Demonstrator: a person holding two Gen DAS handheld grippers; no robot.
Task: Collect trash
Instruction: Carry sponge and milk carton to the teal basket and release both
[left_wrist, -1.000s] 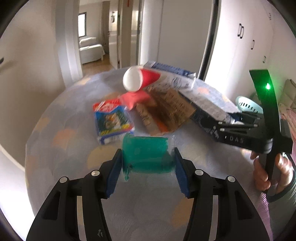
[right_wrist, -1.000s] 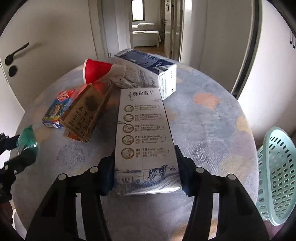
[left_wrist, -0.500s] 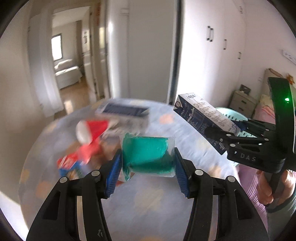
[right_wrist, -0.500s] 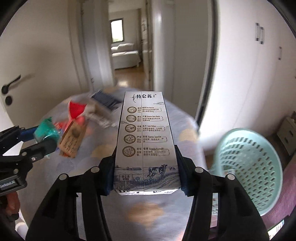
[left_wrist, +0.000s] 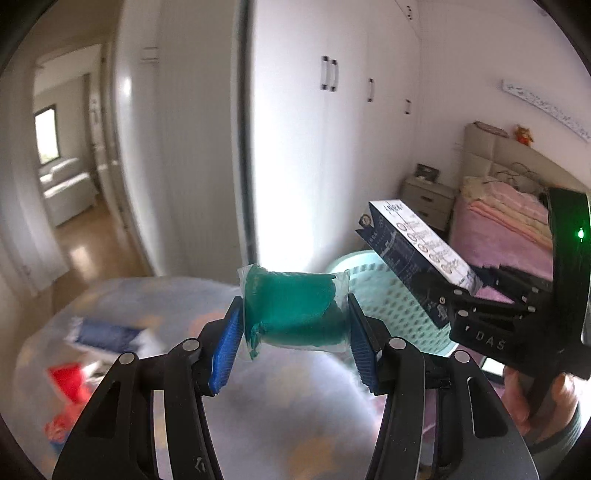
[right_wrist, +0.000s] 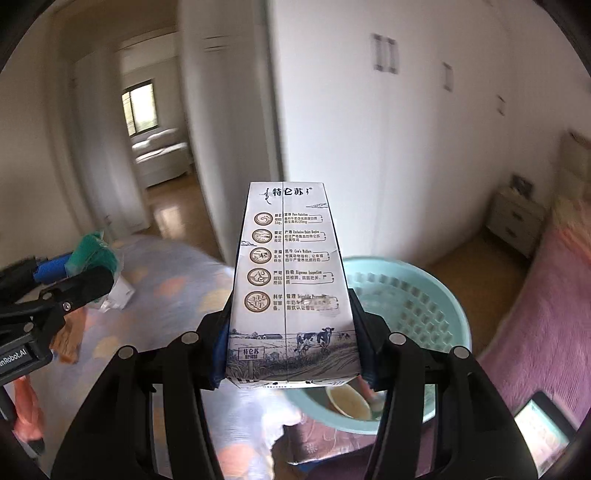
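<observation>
My left gripper (left_wrist: 295, 332) is shut on a green packet (left_wrist: 295, 306) in clear wrap, held in the air above the table's far edge. To its right, my right gripper (left_wrist: 476, 314) grips a milk carton (left_wrist: 413, 247). In the right wrist view that right gripper (right_wrist: 291, 343) is shut on the milk carton (right_wrist: 288, 280), which points away from me over the rim of a pale turquoise basket (right_wrist: 436, 295). The same basket (left_wrist: 384, 288) shows behind the green packet. The left gripper (right_wrist: 74, 269) with the green packet (right_wrist: 88, 251) sits at the left.
Trash lies on the round patterned table (left_wrist: 147, 295): a blue box (left_wrist: 107, 332) and red items (left_wrist: 66, 380). A bowl (right_wrist: 347, 400) lies in the basket. A pink bed (left_wrist: 506, 229), a nightstand (left_wrist: 428, 195) and white wardrobe doors (left_wrist: 332, 147) stand beyond. A hand (left_wrist: 532, 398) holds the right gripper.
Both grippers have lifted off the table and swung right toward the basket, still holding the green packet and the milk carton. The table trash has slid to the left of both views.
</observation>
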